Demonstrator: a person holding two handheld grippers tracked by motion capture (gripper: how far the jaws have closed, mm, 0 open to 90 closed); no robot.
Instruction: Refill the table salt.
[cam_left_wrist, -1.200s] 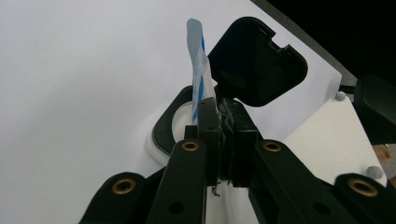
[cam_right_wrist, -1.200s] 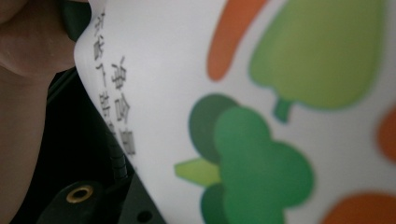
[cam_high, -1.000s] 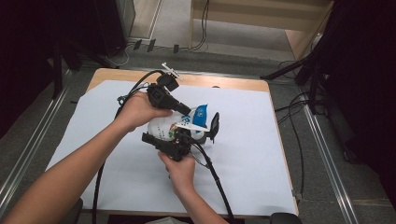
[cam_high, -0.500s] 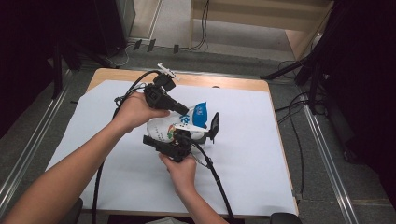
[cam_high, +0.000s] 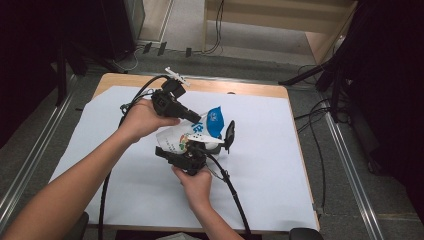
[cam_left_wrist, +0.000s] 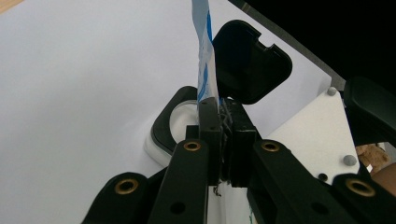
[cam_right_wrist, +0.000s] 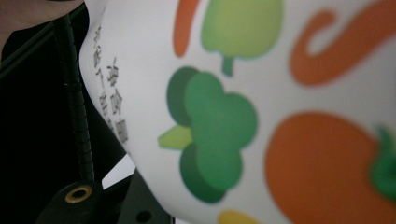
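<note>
White table sheet (cam_high: 280, 165); pouch (cam_high: 192, 134) slanted, blue top (cam_high: 215, 120) pointing up-right.

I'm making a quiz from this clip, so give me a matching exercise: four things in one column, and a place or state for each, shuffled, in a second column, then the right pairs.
Things:
1. left gripper
2. pouch
3. container lid
4. white sheet

Places or states:
A. covers the tabletop
B. flipped open, black, over the container
C. jaws closed on the pouch's edge
D. held above the table between both grippers, printed with vegetables

Pairs: 1-C, 2-D, 3-B, 4-A
</note>
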